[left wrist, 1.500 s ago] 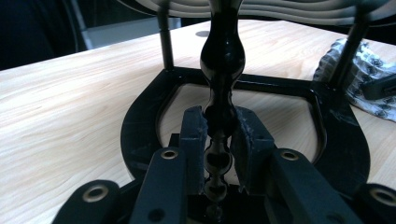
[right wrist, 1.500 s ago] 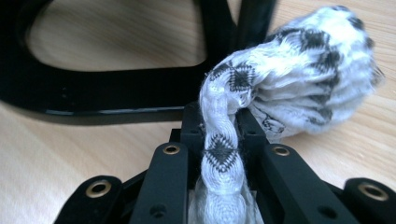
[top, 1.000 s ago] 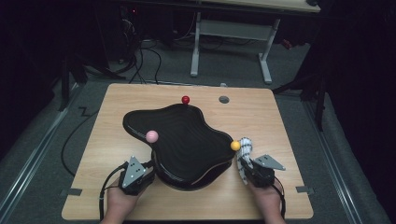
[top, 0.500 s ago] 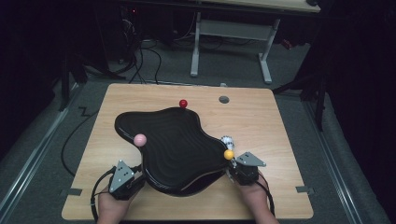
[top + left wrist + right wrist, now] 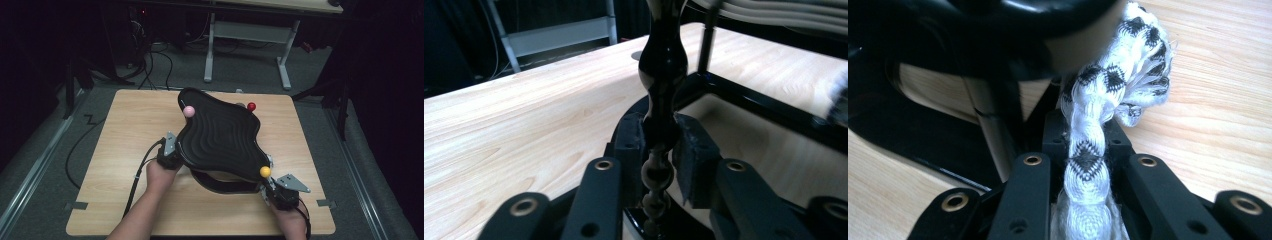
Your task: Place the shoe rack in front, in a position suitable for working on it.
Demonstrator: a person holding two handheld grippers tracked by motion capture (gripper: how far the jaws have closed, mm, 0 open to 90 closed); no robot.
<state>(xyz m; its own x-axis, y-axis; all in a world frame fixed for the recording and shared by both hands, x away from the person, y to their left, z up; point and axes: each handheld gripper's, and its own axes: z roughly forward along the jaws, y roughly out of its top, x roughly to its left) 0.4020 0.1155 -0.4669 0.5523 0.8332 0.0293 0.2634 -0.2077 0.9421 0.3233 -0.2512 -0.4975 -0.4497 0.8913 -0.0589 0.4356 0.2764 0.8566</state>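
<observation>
A black wavy-topped board [image 5: 220, 137] is held tilted above the wooden table [image 5: 130, 130], over its own black base frame [image 5: 225, 185]. A pink ball [image 5: 188, 111], a red ball [image 5: 251, 106] and an orange ball [image 5: 265, 172] sit at its corners. My left gripper [image 5: 172, 152] is at the board's left edge. In the left gripper view, that gripper [image 5: 660, 145] is shut on the board's beaded black rim [image 5: 664, 65]. My right gripper [image 5: 274, 192] sits near the orange ball. In the right gripper view, this gripper [image 5: 1087, 145] is shut on a white-and-black braided rope [image 5: 1098, 110] under the board's corner.
The table's left half and near edge are bare wood. Beyond the far edge stands a white desk frame [image 5: 245, 35], with cables [image 5: 150, 60] on the dark floor. A cable [image 5: 137, 180] trails from the left gripper over the table.
The board has swung clockwise and shifted toward the far right, rising off the table. My left gripper moved forward and right with it, while my right gripper moved slightly right and nearer.
</observation>
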